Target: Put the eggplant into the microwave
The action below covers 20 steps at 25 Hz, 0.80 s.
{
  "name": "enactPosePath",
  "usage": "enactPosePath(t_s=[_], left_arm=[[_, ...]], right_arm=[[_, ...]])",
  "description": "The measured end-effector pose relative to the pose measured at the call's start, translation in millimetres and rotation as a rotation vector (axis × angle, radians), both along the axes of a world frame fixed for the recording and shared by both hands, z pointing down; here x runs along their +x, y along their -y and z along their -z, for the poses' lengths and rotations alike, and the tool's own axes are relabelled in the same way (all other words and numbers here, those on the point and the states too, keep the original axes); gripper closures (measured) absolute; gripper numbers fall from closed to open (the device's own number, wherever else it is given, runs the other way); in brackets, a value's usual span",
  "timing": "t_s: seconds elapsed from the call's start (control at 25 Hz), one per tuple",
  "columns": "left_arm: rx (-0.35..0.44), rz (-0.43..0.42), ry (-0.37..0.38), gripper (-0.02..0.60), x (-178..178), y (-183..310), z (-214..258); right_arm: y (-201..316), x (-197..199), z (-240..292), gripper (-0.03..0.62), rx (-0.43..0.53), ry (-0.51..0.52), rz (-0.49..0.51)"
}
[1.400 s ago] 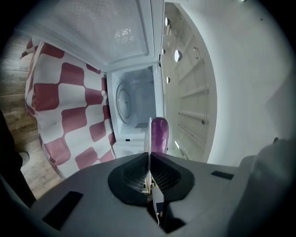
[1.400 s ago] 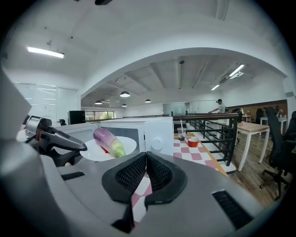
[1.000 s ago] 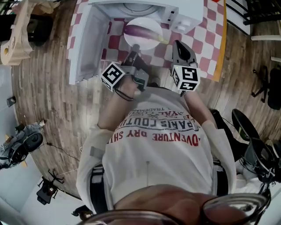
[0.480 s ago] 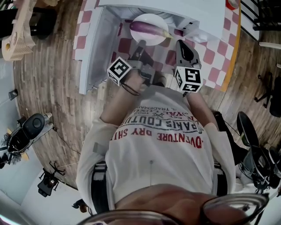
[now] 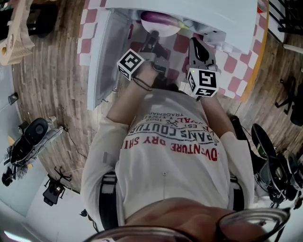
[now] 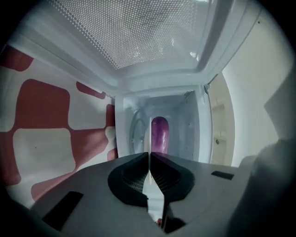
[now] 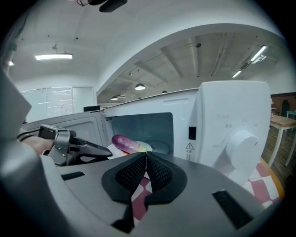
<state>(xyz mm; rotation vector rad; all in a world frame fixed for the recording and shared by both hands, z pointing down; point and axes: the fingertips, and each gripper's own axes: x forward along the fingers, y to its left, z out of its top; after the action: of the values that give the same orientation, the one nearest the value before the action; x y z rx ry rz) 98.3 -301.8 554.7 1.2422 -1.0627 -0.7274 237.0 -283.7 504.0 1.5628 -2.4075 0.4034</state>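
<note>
A purple eggplant (image 5: 158, 17) lies on a white plate (image 5: 165, 32) at the mouth of the open white microwave (image 5: 203, 14). My left gripper (image 5: 152, 38) is shut on the plate's near rim (image 6: 149, 163), which shows edge-on between its jaws. Beyond the rim the eggplant (image 6: 159, 132) lies in front of the microwave's cavity. My right gripper (image 5: 195, 43) hovers to the right of the plate, shut, with nothing between its jaws. In the right gripper view the eggplant (image 7: 124, 142) lies in front of the opening, with the left gripper (image 7: 106, 152) reaching in from the left.
The microwave door (image 5: 100, 56) hangs open on the left, close beside my left arm. The control panel with its round knob (image 7: 241, 147) sits right of the opening. A red-and-white checked cloth (image 5: 232, 71) covers the table. The person's body fills the lower head view.
Both grippers have moved away from the body toward the microwave. The plate with the eggplant went from the cloth in front of the microwave to its opening.
</note>
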Motion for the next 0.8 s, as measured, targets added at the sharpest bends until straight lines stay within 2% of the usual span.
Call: enactPosePath(t_s=[0.24,0.56,0.8], left_arm=[[-0.029,-0.005,-0.057,0.548,5.7,20.6,-20.4],[-0.070,-0.017,-0.037,0.548,7.7,38.3,-38.8],[-0.094,-0.065,-0.029,0.548,15.3,50.2,-43.2]], right_arm=[[7.2,-12.9,-3.9,0.568,-0.009,0.011,0.019],[15.7,-11.8,-8.2,0.568,-0.025,0.016,0.001],[16.3,-10.3,-15.7,0.568,-0.050,0.022,-0.013]])
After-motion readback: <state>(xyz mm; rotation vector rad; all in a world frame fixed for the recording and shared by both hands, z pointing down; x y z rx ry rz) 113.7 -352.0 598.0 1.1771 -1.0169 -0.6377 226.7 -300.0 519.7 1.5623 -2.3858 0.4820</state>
